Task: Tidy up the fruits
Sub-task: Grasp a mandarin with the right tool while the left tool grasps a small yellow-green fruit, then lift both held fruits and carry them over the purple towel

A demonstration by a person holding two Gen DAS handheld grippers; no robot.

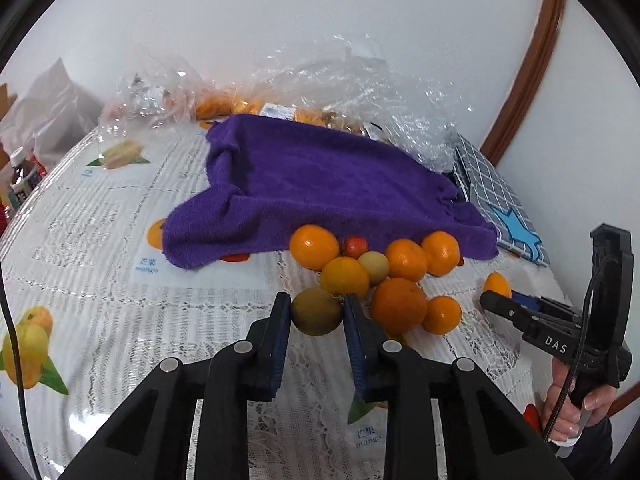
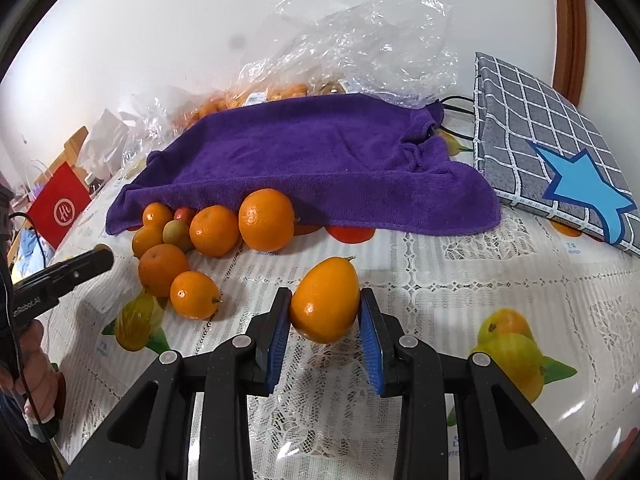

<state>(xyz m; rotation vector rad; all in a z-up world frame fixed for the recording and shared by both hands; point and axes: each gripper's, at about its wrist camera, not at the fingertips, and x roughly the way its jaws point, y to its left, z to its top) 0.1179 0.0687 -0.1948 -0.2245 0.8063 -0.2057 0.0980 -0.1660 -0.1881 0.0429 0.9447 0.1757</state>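
Note:
A pile of several oranges (image 1: 400, 304) and small fruits lies at the front edge of a purple towel (image 1: 320, 184). My left gripper (image 1: 316, 312) is shut on a brownish-green fruit (image 1: 316, 312) at the pile's near left side. My right gripper (image 2: 325, 312) is shut on an egg-shaped orange fruit (image 2: 325, 300), to the right of the pile (image 2: 208, 232). The right gripper also shows in the left wrist view (image 1: 500, 300), with that fruit (image 1: 497, 283) at its tip. The left gripper's finger (image 2: 80, 266) shows in the right wrist view.
The table (image 2: 460, 280) has a white lace cloth with fruit prints. Clear plastic bags (image 2: 360, 40) with more oranges sit behind the towel. A grey checked bag with a blue star (image 2: 560, 160) lies at the right. A red bag (image 2: 60, 208) and bottles (image 1: 20, 176) stand at the left.

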